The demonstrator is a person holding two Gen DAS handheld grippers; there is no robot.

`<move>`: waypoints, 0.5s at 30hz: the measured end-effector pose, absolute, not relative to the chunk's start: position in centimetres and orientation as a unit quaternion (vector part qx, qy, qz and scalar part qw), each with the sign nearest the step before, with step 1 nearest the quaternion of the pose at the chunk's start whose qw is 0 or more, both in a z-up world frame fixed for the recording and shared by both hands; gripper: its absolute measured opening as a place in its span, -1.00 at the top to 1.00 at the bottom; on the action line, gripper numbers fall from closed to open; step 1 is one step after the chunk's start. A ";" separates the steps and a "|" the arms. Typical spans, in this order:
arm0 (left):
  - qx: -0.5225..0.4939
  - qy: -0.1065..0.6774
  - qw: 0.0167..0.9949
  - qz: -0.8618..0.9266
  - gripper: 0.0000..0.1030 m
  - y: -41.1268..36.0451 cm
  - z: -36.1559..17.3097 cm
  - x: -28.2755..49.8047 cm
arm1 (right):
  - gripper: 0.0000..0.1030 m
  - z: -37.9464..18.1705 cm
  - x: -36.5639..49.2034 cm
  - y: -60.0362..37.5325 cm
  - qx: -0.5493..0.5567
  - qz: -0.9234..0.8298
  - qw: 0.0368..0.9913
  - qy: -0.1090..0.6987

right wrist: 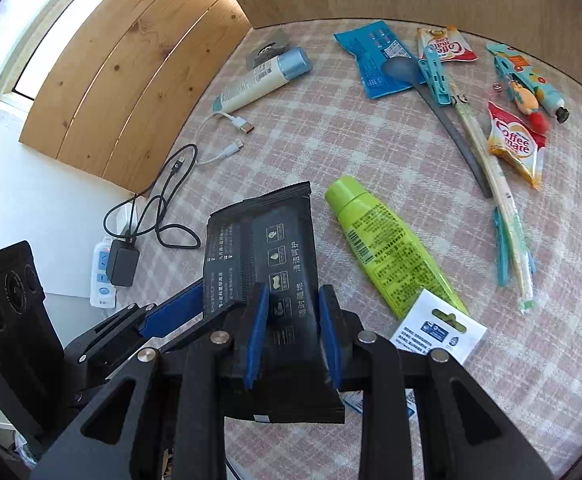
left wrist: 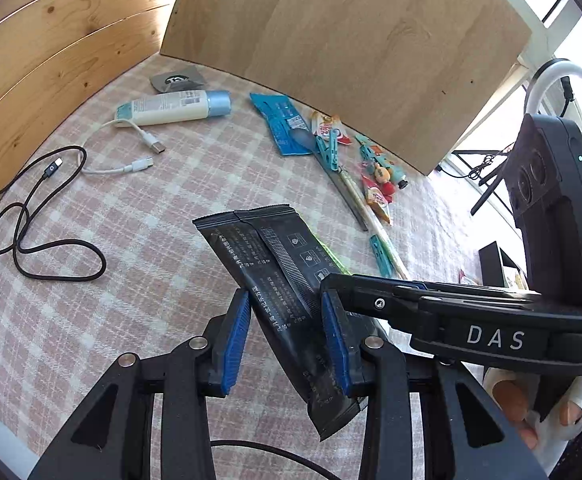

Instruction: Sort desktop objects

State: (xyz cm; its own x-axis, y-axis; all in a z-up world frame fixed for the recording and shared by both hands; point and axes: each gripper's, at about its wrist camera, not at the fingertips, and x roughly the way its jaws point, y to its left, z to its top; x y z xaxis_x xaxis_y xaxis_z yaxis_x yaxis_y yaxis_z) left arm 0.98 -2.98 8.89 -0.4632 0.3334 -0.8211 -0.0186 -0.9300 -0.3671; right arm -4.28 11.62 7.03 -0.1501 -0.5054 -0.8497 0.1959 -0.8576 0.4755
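Black wet-wipe packet (right wrist: 265, 276) nearest, lifted over pink checked tablecloth (right wrist: 531, 360), pinched between blue pads of right gripper (right wrist: 294, 334); left gripper (left wrist: 287, 342) also clamps same packet (left wrist: 287, 300), right gripper's finger crossing beside it. Green tube (right wrist: 387, 246) lies just right of packet, white card (right wrist: 439, 330) overlapping its crimped end. Blue-capped white tube (left wrist: 175, 107), white USB cable (left wrist: 131, 148), black cable (left wrist: 43, 216) well apart at left. Blue pouch (right wrist: 379, 60), Coffee mate sachet (right wrist: 517, 146), blue clothes peg (right wrist: 435, 78) far right
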 end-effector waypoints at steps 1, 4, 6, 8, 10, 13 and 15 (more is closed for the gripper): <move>-0.505 -0.151 0.112 0.842 0.33 -2.0 9.3 1.0 | 0.48 7.5 -4.0 12.6 0.603 -0.752 0.230 -0.131; -0.498 -0.140 0.137 0.845 0.33 1.2 10.6 1.2 | 0.48 9.2 -3.0 15.8 0.587 -0.769 0.211 -0.139; -0.494 -0.129 0.155 0.846 0.33 3.8 11.5 1.4 | 0.48 10.1 -2.1 18.3 0.578 -0.779 0.198 -0.145; -0.491 -0.119 0.174 0.845 0.33 6.5 12.1 1.6 | 0.48 10.9 -1.3 21.0 0.569 -0.787 0.182 -0.152; -0.488 -0.110 0.194 0.844 0.33 9.6 12.8 2.0 | 0.48 11.7 -0.3 24.0 0.561 -0.795 0.165 -0.161; -0.483 -0.096 0.226 0.841 0.33 14.5 13.7 2.5 | 0.48 12.8 1.3 29.0 0.548 -0.807 0.136 -0.176; -0.480 -0.085 0.250 0.837 0.33 18.0 14.3 3.0 | 0.48 13.6 2.5 32.5 0.539 -0.814 0.114 -0.185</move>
